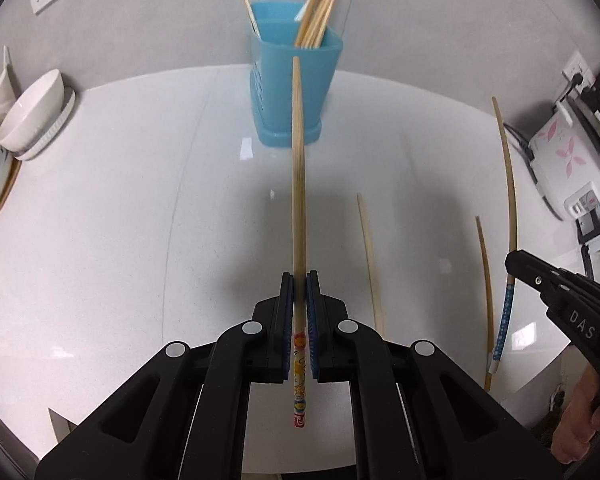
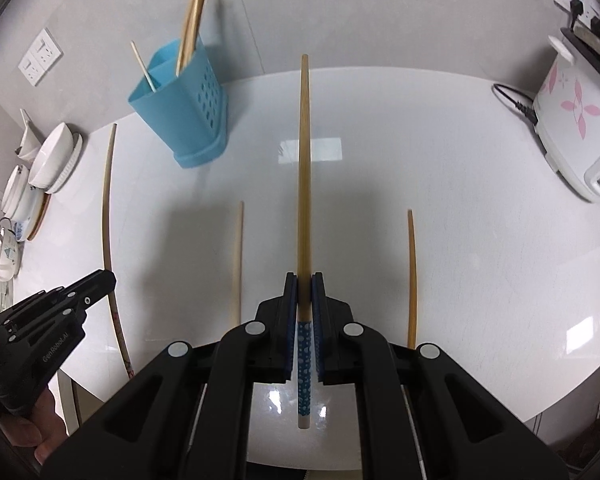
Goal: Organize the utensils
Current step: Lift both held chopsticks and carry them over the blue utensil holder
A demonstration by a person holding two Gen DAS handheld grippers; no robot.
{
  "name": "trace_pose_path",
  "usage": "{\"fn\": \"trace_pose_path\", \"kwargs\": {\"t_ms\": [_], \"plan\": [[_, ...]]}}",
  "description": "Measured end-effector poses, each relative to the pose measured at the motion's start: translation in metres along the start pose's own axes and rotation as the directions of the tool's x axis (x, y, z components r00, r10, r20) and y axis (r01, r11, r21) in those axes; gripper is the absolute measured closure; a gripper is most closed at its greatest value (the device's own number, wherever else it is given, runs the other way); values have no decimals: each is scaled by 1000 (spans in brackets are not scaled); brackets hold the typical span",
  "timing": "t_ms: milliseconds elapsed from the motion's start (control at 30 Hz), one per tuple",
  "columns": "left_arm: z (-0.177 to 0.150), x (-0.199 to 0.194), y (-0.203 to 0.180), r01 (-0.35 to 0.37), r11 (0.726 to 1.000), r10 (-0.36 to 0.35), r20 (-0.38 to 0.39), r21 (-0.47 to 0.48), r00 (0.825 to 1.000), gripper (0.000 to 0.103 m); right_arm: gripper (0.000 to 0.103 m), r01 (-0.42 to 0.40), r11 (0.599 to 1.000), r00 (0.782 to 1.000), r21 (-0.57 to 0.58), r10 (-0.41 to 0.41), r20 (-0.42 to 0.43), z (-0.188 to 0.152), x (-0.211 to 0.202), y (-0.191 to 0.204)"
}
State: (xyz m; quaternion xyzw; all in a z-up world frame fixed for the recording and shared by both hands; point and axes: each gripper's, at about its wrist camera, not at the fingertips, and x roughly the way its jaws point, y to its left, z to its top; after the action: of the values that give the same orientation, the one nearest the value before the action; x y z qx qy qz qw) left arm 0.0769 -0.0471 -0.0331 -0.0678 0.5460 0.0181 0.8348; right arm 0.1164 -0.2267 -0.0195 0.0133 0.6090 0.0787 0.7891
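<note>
Legible markings. You had two readable inscriptions before you. In the left wrist view, white capitals "DAS" ran along the black body of the right gripper (image 1: 518,266), at the right edge of the worktop (image 1: 120,200). In the right wrist view, "GenRobot.AI" stood in pale letters on the body of the left gripper (image 2: 100,282). Printing on the wall sockets (image 2: 40,58) was too small to read.

1. The utensil holder (image 1: 296,92) is light blue, with a grid of holes.
2. One bamboo chopstick (image 1: 299,184) has a red-and-yellow cartoon handle.
3. Another chopstick (image 2: 305,184) has a blue, white-dotted handle.
4. The rice cooker (image 2: 572,120) is white with pink flowers.
5. The table (image 1: 120,220) is glossy white.
</note>
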Motion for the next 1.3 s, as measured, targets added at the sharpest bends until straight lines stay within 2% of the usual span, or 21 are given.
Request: {"fn": "trace_pose_path", "kwargs": {"t_ms": [400, 500, 900, 1167, 1300], "plan": [[32, -22, 5, 31, 999, -25, 134, -38, 991, 97, 96, -37, 997, 991, -66, 45, 128, 41, -29, 18], [39, -26, 8, 57, 997, -48, 160, -47, 986, 97, 96, -49, 994, 988, -93, 62, 142, 50, -30, 30], [82, -32, 8, 66, 997, -55, 228, -42, 972, 97, 96, -118, 983, 970, -141, 144, 196, 93, -29, 74], [121, -30, 12, 92, 995, -78, 317, -31, 945, 97, 96, -145, 977, 953, -156, 180, 241, 133, -25, 90], [137, -30, 14, 127, 992, -111, 349, -21, 931, 97, 96, -154, 977, 945, -146, 188, 266, 151, -22, 91]]}}
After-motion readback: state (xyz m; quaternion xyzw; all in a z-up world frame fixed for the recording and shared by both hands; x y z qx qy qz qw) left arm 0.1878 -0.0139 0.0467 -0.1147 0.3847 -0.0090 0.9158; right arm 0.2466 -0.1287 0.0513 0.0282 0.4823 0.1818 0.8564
